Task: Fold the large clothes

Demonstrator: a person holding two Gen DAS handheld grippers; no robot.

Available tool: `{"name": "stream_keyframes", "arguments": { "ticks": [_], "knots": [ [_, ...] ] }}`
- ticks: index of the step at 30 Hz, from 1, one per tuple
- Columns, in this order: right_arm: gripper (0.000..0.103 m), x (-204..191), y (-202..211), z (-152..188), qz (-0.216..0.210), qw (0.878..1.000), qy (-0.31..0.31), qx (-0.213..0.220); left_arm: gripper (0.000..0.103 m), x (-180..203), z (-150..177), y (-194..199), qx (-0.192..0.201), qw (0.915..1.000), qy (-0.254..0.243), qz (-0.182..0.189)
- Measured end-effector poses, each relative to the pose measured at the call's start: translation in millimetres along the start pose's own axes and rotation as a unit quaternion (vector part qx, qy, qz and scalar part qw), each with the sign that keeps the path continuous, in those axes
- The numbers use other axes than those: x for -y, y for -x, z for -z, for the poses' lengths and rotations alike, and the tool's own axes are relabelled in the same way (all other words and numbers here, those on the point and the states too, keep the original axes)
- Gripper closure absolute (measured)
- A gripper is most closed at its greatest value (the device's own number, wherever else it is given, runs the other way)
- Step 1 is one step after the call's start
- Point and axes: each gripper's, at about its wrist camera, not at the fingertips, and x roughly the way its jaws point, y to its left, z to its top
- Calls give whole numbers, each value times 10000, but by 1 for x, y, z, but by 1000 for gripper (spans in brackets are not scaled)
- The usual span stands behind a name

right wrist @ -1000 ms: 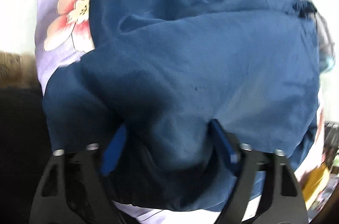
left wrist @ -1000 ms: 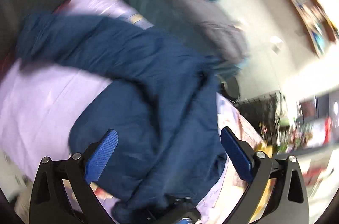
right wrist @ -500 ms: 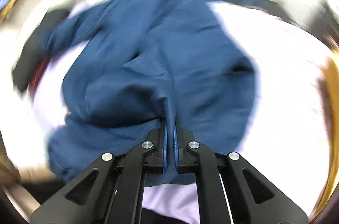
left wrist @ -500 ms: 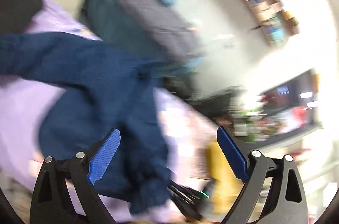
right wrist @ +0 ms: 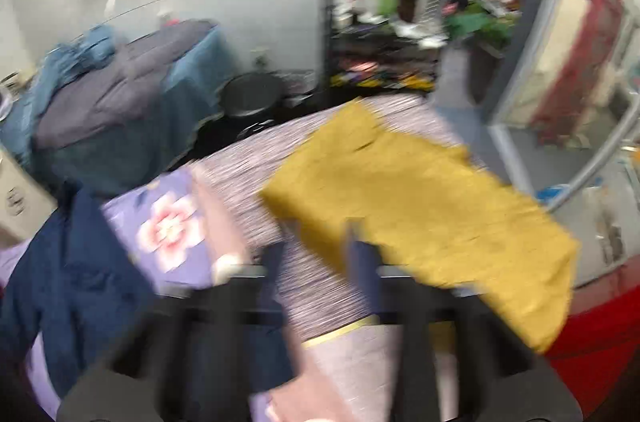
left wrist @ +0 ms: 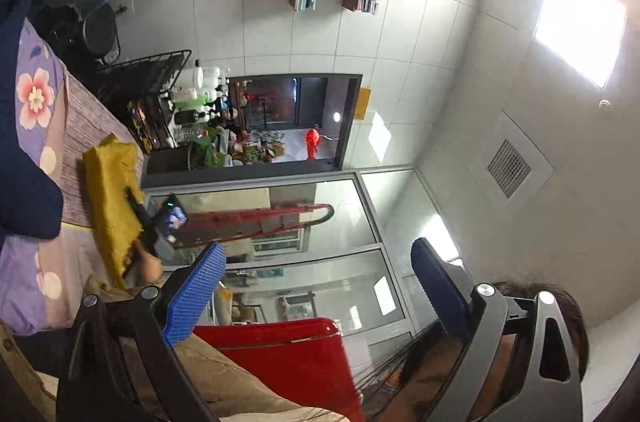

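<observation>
The navy blue garment [right wrist: 64,286] lies crumpled on the purple floral sheet [right wrist: 168,226], left of my right gripper [right wrist: 316,268]. That gripper is blurred, its jaws are opening and nothing sits between them. It hangs over a grey striped cloth [right wrist: 256,174] beside a folded mustard-yellow cloth [right wrist: 420,222]. My left gripper [left wrist: 316,292] is open and empty, tilted up toward the room. The navy garment [left wrist: 24,162] shows only at that view's left edge. The right gripper [left wrist: 158,226] appears there next to the yellow cloth [left wrist: 112,198].
A teal and grey quilt pile [right wrist: 120,102] lies at the back left. A black rack with bottles [right wrist: 380,54] stands behind the bed, glass partitions to the right. A red object [left wrist: 288,354] and a person's head [left wrist: 532,334] are close under the left gripper.
The right gripper, shut on the navy garment half a second ago, has let go and swung right over the striped and yellow cloths. The left gripper rose and tilted up off the garment, still open.
</observation>
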Motion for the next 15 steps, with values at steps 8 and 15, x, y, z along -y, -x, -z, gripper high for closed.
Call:
{"name": "stream_keyframes", "arguments": {
  "ticks": [8, 15],
  "knots": [
    [11, -90, -103, 155, -439, 9762, 663, -2017, 10, -25, 5, -52, -616, 9947, 681, 457],
    [11, -73, -103, 254, -1346, 9372, -1304, -2942, 8, -36, 2, -80, -730, 9917, 814, 670]
  ]
}}
